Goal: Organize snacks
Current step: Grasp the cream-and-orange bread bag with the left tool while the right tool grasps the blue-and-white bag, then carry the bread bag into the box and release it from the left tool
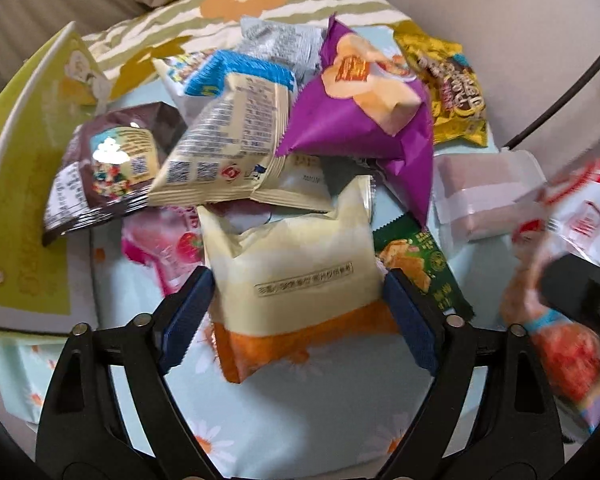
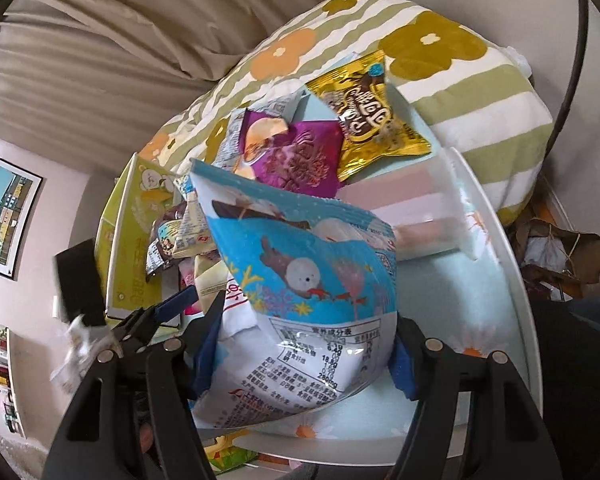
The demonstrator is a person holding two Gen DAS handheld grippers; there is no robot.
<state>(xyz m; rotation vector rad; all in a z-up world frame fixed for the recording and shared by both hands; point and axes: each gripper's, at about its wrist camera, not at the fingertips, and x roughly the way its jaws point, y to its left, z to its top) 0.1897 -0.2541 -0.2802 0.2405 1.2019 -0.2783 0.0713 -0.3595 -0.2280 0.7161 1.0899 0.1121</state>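
My left gripper is shut on a cream and orange snack packet at the near edge of a snack pile. Behind it lie a purple chip bag, a cream packet with a blue top, a brown packet, a pink strawberry packet, a green packet and a gold packet. My right gripper is shut on a blue and white seal-print bag and holds it tilted above the surface. That bag shows blurred at the right of the left wrist view.
The snacks lie on a pale blue daisy-print cloth on a round white table. A yellow-green box stands at the left, a clear lidded container at the right. A striped flower pillow lies behind.
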